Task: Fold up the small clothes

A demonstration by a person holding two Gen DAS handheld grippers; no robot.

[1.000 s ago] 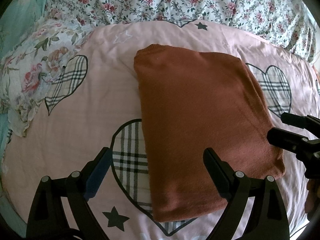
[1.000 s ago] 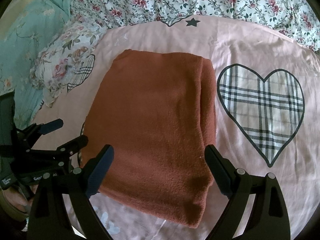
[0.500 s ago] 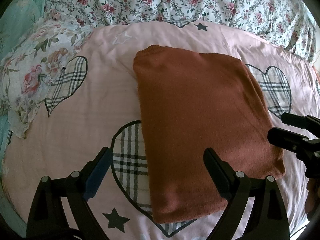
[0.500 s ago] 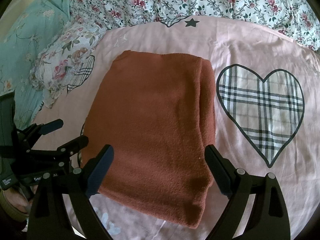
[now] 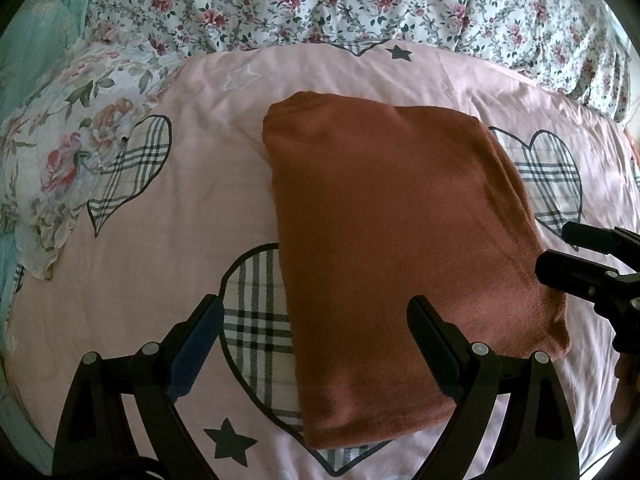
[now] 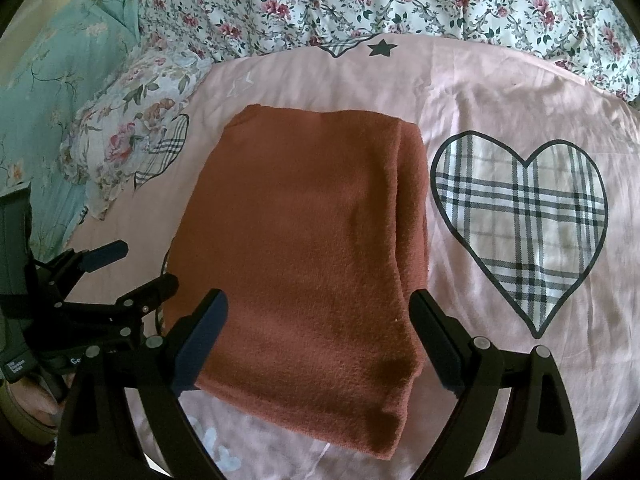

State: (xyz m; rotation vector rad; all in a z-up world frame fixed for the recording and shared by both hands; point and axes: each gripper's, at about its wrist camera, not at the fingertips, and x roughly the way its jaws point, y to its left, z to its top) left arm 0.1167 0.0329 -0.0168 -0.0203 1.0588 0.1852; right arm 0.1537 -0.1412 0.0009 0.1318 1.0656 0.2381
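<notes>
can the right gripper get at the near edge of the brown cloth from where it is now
Probably yes. The right gripper is open above the folded brown cloth, nothing lies between them, and the left gripper sits off to the side.

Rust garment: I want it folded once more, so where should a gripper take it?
Probably the garment's near right corner, approached from the near side by the open right gripper. The stacked layer edges run along that side, so one pinch should catch them all.

Left gripper [image 5: 314, 342] and right gripper [image 6: 320, 338], black frames, silver screws, dark blue pad on left jaws
</notes>
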